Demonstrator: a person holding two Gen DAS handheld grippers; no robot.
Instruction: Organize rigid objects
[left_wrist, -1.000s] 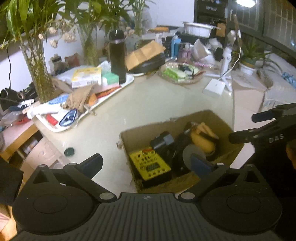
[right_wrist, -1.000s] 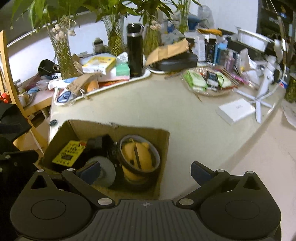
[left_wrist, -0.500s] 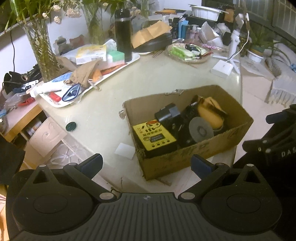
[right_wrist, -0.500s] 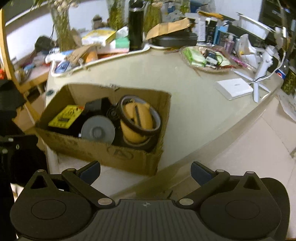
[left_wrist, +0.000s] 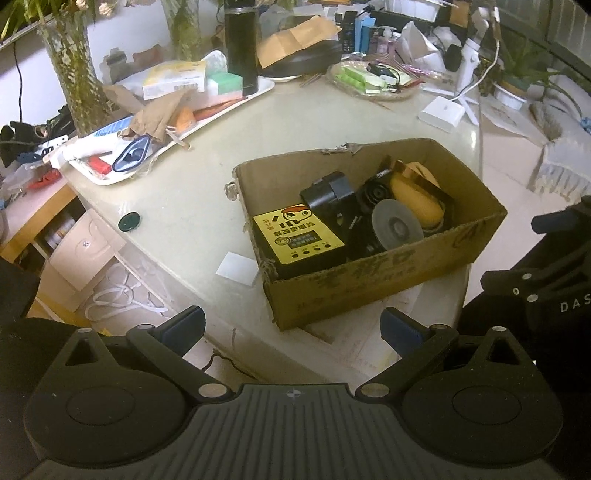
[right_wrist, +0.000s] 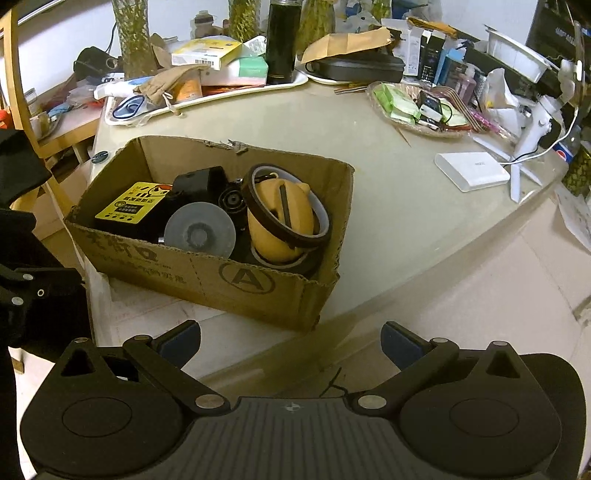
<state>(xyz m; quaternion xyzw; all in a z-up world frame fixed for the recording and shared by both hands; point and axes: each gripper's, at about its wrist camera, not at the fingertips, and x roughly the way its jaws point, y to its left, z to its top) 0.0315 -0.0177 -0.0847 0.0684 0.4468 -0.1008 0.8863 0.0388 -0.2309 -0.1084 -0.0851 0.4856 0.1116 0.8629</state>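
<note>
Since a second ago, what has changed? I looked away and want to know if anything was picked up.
Nothing was picked up. Both grippers pulled back from the cardboard box, so it now sits farther from them. The left gripper and right gripper are open and empty, as before. The yellow-labelled device, grey disc and tape rolls lie in the box unchanged.

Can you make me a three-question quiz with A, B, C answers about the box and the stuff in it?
1. Where is the cardboard box?
A. at the table's near edge
B. on the tray
C. on the floor

2. What colour is the label on the black device?
A. red
B. yellow
C. green

3. How are the left gripper and right gripper?
A. both open and empty
B. both clamping tape
C. one holding the grey disc

Answers: 1 A, the box sits at the table edge. 2 B, the label is yellow. 3 A, the fingers stand apart with nothing between them.
</note>
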